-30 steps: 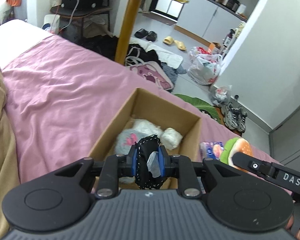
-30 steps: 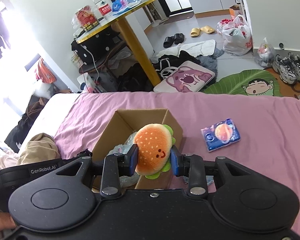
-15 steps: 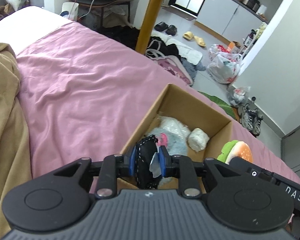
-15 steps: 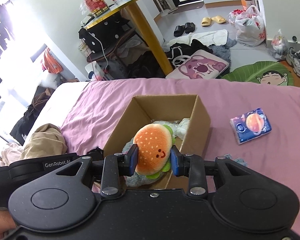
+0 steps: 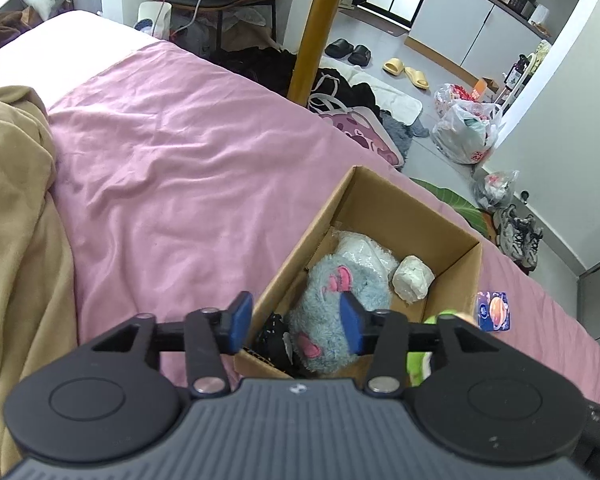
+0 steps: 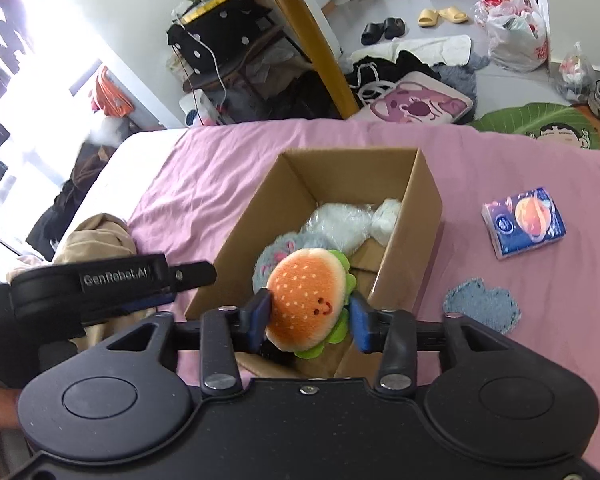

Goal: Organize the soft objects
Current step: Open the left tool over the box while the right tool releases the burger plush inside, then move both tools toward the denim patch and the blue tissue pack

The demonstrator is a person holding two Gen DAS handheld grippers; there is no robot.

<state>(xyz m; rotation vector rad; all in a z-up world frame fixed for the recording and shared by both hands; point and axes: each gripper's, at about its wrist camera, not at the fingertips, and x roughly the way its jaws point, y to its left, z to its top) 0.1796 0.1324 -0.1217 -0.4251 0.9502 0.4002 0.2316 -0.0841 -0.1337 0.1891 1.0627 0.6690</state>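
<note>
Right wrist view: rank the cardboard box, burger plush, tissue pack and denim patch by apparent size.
1. cardboard box
2. burger plush, though it is nearest the camera, between the right gripper fingers
3. tissue pack and denim patch look alike; unranked.

I see a bed [image 5: 188,168] under a wrinkled pink sheet. Past its far edge a yellow-legged table [image 6: 312,36] stands on a pale grey floor [image 5: 440,64] strewn with slippers, clothes and plastic bags. White cabinets [image 5: 452,28] line the far wall, and hard daylight floods a window [image 6: 16,24].
</note>
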